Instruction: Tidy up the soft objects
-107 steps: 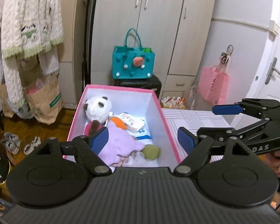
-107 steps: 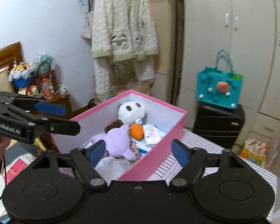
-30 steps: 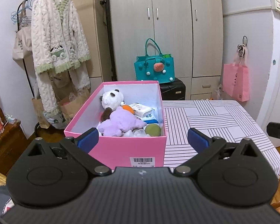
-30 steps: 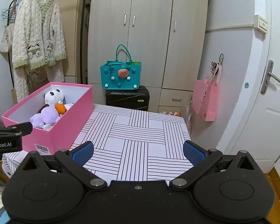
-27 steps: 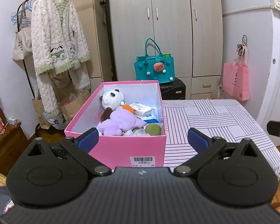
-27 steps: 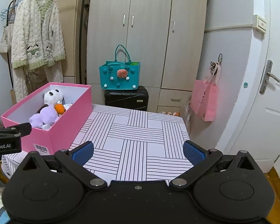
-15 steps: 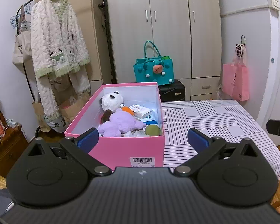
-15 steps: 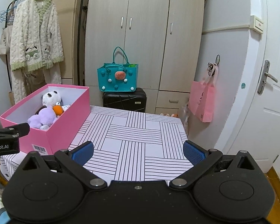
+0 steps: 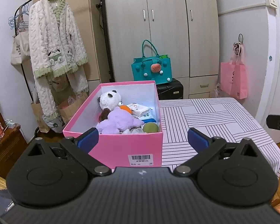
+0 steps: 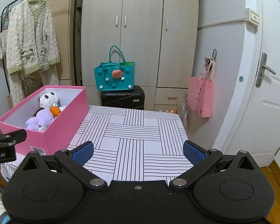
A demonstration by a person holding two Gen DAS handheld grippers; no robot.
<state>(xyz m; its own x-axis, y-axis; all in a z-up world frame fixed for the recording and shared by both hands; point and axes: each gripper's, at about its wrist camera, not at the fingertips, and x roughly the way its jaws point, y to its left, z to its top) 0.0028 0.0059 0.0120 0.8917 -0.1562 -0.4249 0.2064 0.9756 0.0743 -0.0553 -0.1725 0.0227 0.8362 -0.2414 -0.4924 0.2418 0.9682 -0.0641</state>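
Ahead of left tongs (image 9: 141, 137): pink box (image 9: 121, 147) corrals plush toys (image 9: 119, 122) | both tongs spread, empty | right tongs (image 10: 138, 149) over bare tabletop (image 10: 136, 130)

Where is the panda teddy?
The panda teddy sits at the far left end inside the pink box, behind the purple plush.

A barcode sticker (image 9: 140, 159) on the pink box (image 9: 121, 149) reads "40" — other characters blur. At nine o'clock, the left hand-held gripper (image 10: 1, 149) shows "obot.AI".
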